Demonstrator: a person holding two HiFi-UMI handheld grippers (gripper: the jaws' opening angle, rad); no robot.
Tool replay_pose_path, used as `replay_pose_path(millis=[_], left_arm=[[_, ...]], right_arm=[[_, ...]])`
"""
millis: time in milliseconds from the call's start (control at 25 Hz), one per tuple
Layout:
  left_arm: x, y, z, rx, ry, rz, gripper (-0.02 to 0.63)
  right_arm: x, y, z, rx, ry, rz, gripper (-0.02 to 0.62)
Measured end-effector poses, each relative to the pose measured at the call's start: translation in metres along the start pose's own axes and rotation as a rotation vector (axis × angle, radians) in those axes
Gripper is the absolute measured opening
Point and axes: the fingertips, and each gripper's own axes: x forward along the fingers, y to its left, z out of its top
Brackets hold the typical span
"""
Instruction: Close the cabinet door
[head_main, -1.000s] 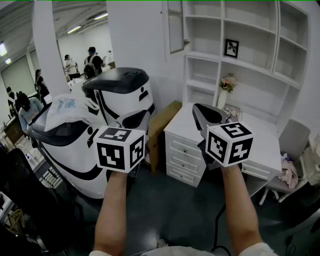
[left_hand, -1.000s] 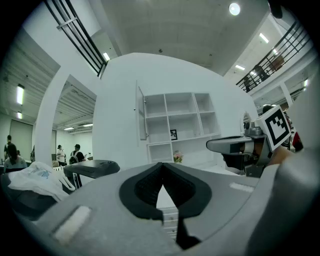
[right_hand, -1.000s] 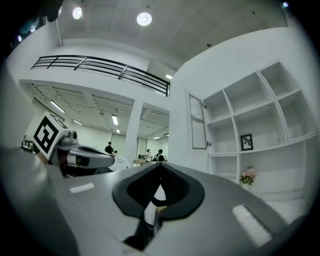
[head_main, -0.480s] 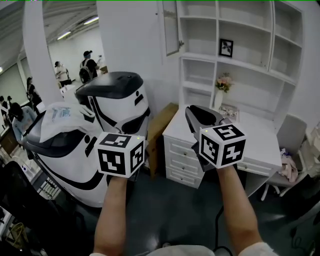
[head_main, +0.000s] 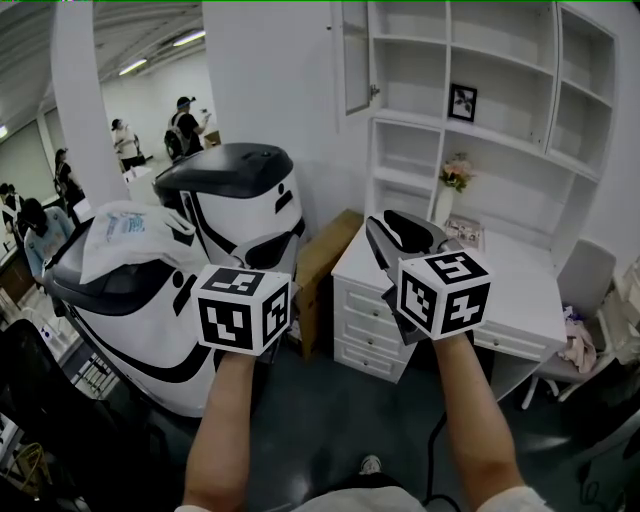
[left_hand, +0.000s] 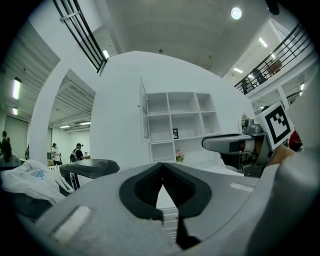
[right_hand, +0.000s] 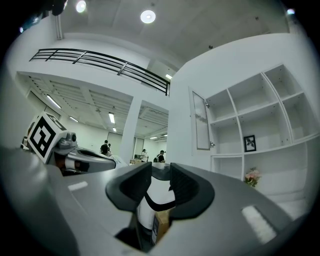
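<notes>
Bright, even light from ceiling lamps (right_hand: 148, 16) — strong fisheye bending, black corners, foreground softly blurred.

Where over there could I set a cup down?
The white desktop is bare on its right half, away from the flower vase. Most shelf compartments are empty, except the one holding the framed picture. It is crowded left of it, by the white machines.

The white-framed glass cabinet door (head_main: 355, 55) stands swung open.
</notes>
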Motion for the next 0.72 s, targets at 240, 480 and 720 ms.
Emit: replay_pose_path(millis=[240, 480, 720], left_arm=[[0.014, 0.013, -0.001, 0.014, -0.004, 0.015, 0.000], [0.045, 0.032, 0.002, 0.025, -0.011, 0.045, 0.000], [0.096, 0.051, 0.001, 0.021, -0.008, 0.059, 0.000]], right_arm=[[0.022, -0.006, 0.005, -0.003, -0.026, 0.009, 0.155], [0.051, -0.026, 0.003, 0.002, -0.046, 0.020, 0.179], [0.094, -0.057, -0.004, 0.004, -0.054, 0.030, 0.184]])
